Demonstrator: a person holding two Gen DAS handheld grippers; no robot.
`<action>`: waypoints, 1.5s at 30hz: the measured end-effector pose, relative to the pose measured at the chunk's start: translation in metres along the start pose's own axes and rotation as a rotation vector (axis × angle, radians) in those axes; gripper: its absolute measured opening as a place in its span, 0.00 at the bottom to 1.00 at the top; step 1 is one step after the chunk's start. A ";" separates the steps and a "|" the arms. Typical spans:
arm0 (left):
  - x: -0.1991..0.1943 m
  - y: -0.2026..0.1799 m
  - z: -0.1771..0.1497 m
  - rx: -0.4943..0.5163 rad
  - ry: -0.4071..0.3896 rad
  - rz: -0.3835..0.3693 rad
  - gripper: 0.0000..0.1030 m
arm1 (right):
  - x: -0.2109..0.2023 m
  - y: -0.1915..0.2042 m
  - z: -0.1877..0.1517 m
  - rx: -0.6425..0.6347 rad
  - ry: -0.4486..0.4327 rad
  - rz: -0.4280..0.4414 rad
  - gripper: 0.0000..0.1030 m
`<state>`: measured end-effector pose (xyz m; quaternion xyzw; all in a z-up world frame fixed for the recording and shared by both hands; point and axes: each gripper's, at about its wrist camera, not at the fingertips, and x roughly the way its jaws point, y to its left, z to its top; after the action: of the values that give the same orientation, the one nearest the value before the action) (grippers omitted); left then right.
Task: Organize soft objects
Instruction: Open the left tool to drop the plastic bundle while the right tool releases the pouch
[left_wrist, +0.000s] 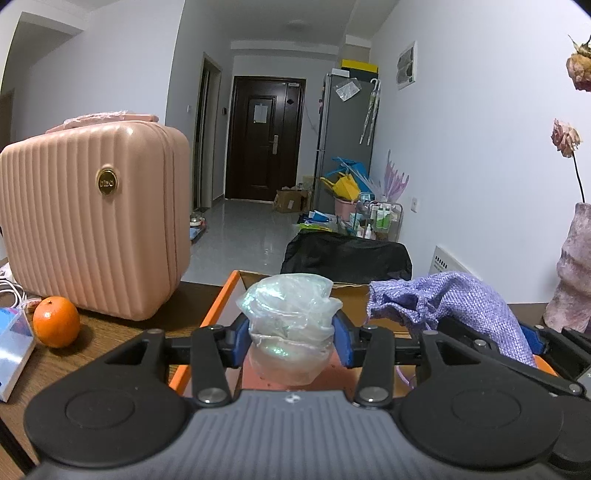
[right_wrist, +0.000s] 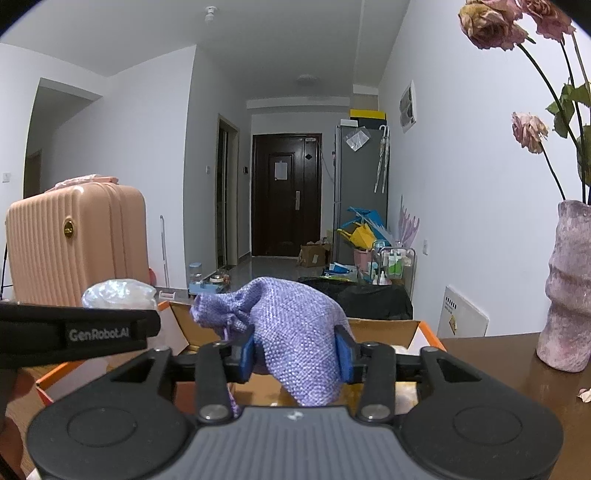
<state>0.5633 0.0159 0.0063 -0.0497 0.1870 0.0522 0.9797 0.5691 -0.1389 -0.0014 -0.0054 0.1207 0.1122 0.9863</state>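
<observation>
A crumpled clear plastic bag (left_wrist: 291, 317) with a pearly sheen sits between the blue pads of my left gripper (left_wrist: 291, 341), which is shut on it. It hangs over an open cardboard box with an orange rim (left_wrist: 218, 306). My right gripper (right_wrist: 295, 354) is shut on a purple woven drawstring pouch (right_wrist: 295, 325), held above the same box (right_wrist: 428, 332). In the left wrist view the pouch (left_wrist: 454, 299) is just right of the bag. In the right wrist view the bag (right_wrist: 118, 293) shows at the left, above a finger of the left gripper (right_wrist: 74, 332).
A pink ribbed suitcase (left_wrist: 92, 221) stands on the brown table (left_wrist: 110, 339) left of the box, with an orange (left_wrist: 56, 321) and a white carton (left_wrist: 11, 350) in front of it. A pink vase (right_wrist: 565, 288) of dried roses stands at the right. A black chair back (left_wrist: 347, 258) lies behind the box.
</observation>
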 end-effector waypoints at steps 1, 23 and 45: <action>0.000 0.001 0.000 -0.005 0.001 -0.002 0.51 | 0.000 -0.001 0.000 0.003 0.003 0.001 0.46; -0.006 0.013 0.003 -0.054 -0.055 0.107 1.00 | -0.007 -0.008 -0.001 0.034 -0.035 -0.038 1.00; -0.013 0.013 -0.002 -0.063 -0.042 0.115 1.00 | -0.025 -0.009 -0.004 0.044 -0.042 -0.045 1.00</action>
<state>0.5485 0.0279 0.0079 -0.0684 0.1671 0.1151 0.9768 0.5461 -0.1532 0.0006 0.0158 0.1022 0.0873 0.9908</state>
